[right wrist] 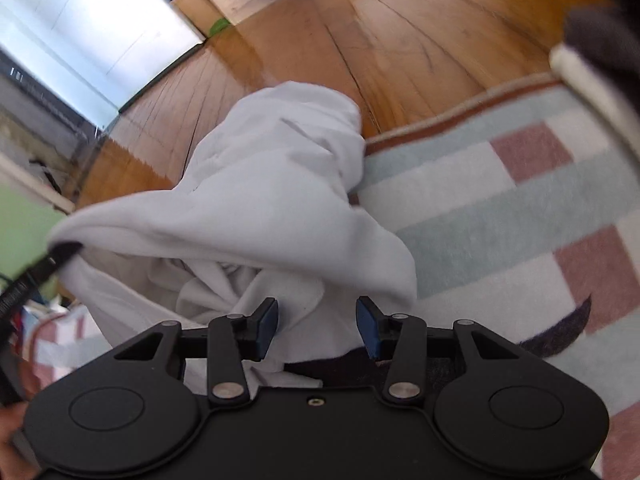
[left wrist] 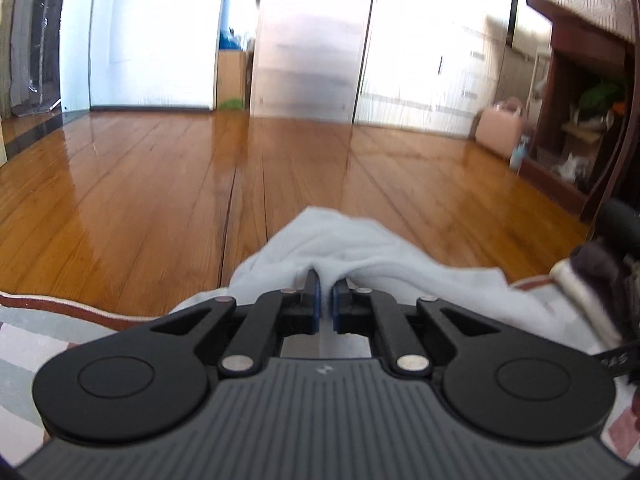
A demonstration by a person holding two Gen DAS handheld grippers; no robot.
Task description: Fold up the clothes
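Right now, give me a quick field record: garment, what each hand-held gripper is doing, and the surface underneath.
garment: white garment, bunched, partly lifted
left hand-held gripper: shut on a fold of the white garment
right hand-held gripper: jaws apart, cloth between them, pads not pressing
surface: checked rug beside wooden floor
fold state: not yet folded flat

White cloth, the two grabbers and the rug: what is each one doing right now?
White cloth: bunched up, lifted, one part pinched.
Left gripper: shut on the white cloth.
Right gripper: jaws apart, cloth between them; whether the pads press it is unclear.
Checked rug: flat on the wooden floor.
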